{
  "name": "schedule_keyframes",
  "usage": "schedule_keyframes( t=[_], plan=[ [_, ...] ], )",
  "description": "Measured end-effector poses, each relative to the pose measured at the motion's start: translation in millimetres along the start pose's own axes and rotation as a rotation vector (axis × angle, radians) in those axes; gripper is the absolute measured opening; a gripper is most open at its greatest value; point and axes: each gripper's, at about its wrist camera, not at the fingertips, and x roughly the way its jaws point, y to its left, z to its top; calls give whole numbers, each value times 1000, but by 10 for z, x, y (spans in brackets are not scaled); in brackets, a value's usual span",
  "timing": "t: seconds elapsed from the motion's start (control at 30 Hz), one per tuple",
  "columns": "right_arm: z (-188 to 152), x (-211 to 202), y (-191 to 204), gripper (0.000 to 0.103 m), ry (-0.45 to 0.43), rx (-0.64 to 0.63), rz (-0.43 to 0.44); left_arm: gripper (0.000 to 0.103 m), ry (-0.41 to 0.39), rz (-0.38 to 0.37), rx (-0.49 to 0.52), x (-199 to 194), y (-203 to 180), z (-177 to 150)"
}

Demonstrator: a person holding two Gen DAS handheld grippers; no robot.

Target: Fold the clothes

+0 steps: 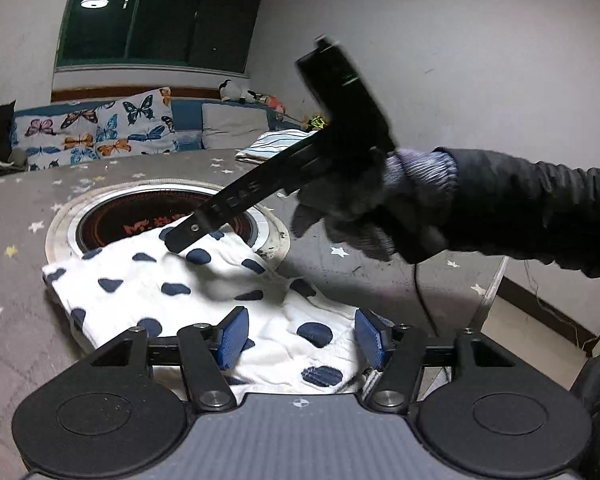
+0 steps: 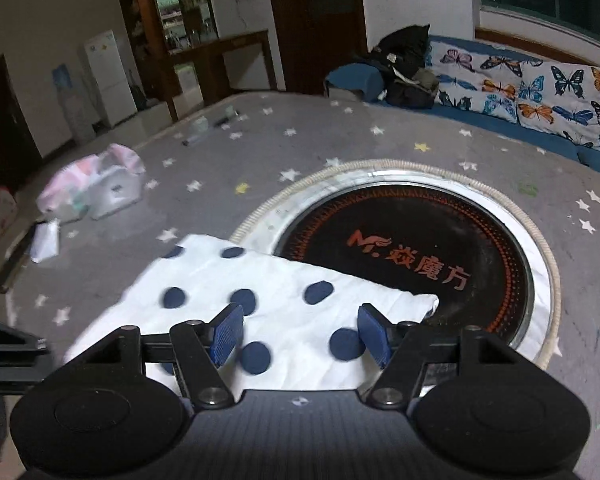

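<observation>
A white garment with navy dots (image 1: 172,280) lies folded on the grey star-print table cover, partly over the round black burner. My left gripper (image 1: 298,336) is open just above its near edge, blue pads apart, holding nothing. The right gripper body (image 1: 340,120), held by a gloved hand, hovers over the cloth's far side in the left wrist view. In the right wrist view the same garment (image 2: 284,300) lies under my right gripper (image 2: 300,334), which is open and empty.
A round black burner (image 2: 420,248) with orange lettering sits in a metal ring (image 2: 540,292) in the table. A folded striped cloth (image 1: 276,142) lies at the table's far edge. Plastic bags (image 2: 96,188) lie far left. A butterfly-print sofa (image 2: 532,92) stands behind the table.
</observation>
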Motion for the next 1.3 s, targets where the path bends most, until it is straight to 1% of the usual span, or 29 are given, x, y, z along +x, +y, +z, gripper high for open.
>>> schedule_keyframes(
  t=[0.2,0.27,0.33,0.43,0.5,0.6,0.73,0.83,0.9,1.17,1.3],
  plan=[
    [39,318,-88,65,41,4,-27,64,0,-10,-32,-29,31,-52],
    [68,351,-75,65,37,-5,-30,65,2,-9,-42,-32,38,-60],
    [101,365,-54,65,32,-15,-34,65,-11,0,-45,-83,7,-48],
    [174,268,30,65,32,-36,-17,67,-44,16,-46,-166,6,-29],
    [196,195,131,65,40,-65,23,69,-63,26,-52,-222,14,-22],
    [207,97,301,69,62,-112,100,69,-71,38,-82,-255,51,-63],
    [164,148,536,69,120,-188,168,69,-64,44,-118,-245,76,-115],
    [145,264,697,68,148,-254,162,69,-68,41,-132,-256,81,-137],
    [164,357,754,68,158,-271,157,69,-72,38,-139,-269,84,-150],
    [395,657,802,63,145,-276,162,69,-67,30,-159,-292,76,-214],
    [489,819,821,62,138,-282,146,70,-66,29,-163,-298,95,-217]
  ],
)
